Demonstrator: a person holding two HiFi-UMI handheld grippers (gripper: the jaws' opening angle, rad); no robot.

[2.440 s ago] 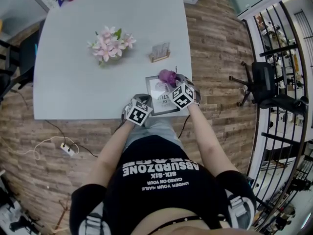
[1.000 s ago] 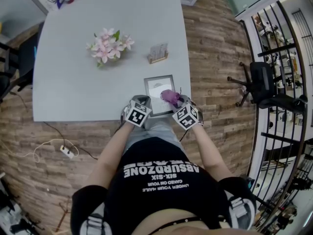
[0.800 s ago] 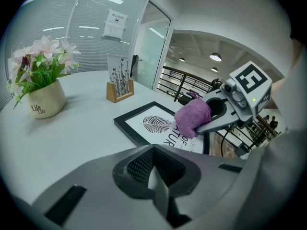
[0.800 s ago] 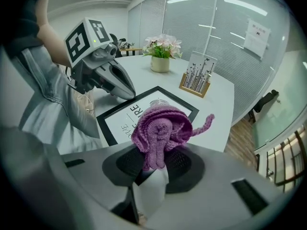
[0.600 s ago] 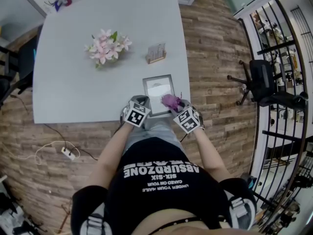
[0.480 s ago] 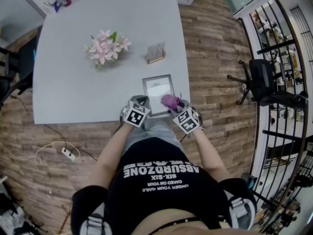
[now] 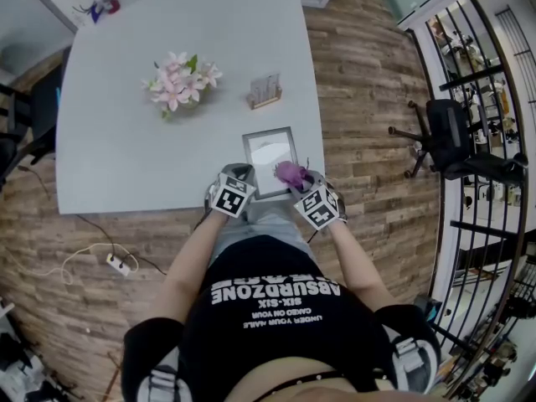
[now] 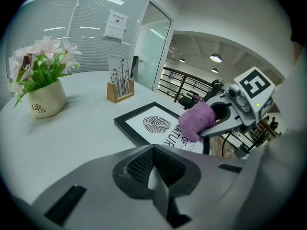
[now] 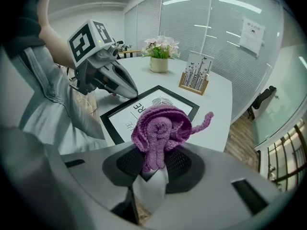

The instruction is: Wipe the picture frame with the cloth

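The black picture frame with a leaf print lies flat near the table's front edge, also in the left gripper view and the right gripper view. My right gripper is shut on a bunched purple cloth, which sits over the frame's near right part. Up close, the cloth bulges from the shut right gripper. My left gripper stays by the frame's near left corner. The left gripper is shut with nothing in it, and the frame lies just ahead.
A pot of pink flowers and a wooden card holder stand farther back on the white table. The table's front edge runs just under both grippers. An office chair and a black railing are at the right.
The right gripper has drawn the cloth from the frame's far right corner back toward its near edge; in the last half second it barely moves. The left gripper stays put.
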